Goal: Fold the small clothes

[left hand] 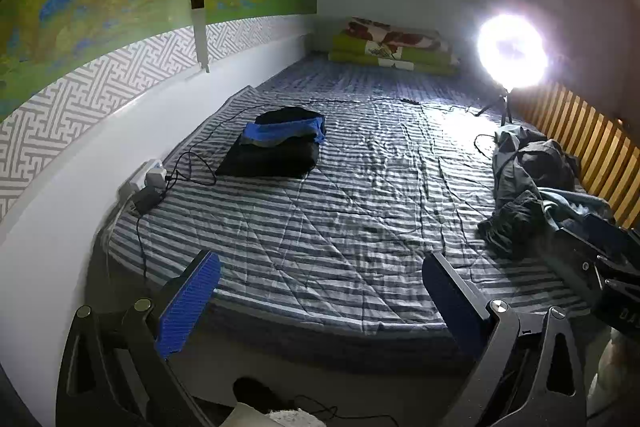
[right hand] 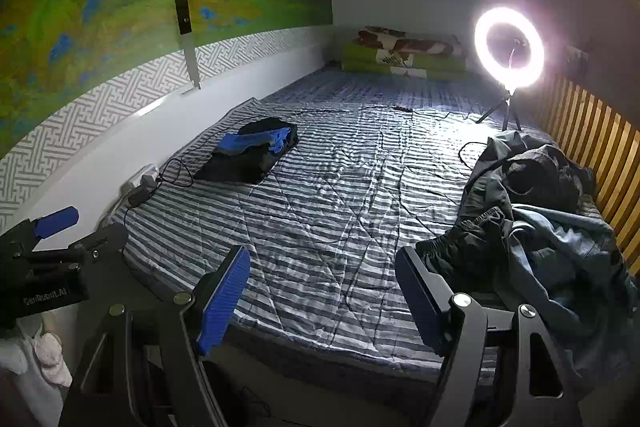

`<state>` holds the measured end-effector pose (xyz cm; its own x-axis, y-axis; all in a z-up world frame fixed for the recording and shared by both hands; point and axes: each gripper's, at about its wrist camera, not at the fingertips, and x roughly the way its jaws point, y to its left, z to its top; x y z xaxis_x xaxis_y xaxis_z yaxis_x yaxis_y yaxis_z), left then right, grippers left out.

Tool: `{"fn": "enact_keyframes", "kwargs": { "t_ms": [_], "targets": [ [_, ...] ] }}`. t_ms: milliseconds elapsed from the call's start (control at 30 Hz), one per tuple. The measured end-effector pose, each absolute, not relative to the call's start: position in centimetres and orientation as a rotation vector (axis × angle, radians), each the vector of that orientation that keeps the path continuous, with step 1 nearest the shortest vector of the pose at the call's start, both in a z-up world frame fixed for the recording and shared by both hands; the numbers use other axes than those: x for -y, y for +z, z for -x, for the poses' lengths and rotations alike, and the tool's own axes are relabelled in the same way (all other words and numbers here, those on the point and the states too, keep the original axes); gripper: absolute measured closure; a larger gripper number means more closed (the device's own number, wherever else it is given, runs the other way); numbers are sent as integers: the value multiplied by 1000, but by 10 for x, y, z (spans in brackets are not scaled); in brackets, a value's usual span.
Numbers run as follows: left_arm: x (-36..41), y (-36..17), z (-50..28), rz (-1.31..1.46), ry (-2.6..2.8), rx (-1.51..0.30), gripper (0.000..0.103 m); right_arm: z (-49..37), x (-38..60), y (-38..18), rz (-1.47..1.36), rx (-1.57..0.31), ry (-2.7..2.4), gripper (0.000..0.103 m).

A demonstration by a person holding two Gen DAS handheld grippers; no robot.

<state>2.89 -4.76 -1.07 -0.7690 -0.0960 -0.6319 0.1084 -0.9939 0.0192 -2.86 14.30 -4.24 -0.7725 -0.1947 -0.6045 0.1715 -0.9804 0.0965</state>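
Progress stands partway. Folded stack [left hand: 276, 145], dark pieces with a blue one on top, sits toward the bed's [left hand: 340, 219] left edge, near the wall side. Unfolded heap [right hand: 532, 211] of dark and grey-blue clothes lies along the right edge, beside the slatted rail; I judge several items remain. My left gripper [left hand: 320, 291] and right gripper [right hand: 324, 291] both hang over the near edge, jaws spread wide, holding nothing. Middle of the bed lies bare, ready for the next garment.
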Motion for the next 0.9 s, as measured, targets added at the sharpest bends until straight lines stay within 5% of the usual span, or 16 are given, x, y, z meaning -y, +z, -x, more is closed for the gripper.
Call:
{"fn": "enact_keyframes", "kwargs": {
  "t_ms": [900],
  "targets": [
    [46, -13, -29, -1010, -2861, -28, 1, 29, -148, -45, -963, 74, -2791, 32]
  ]
}}
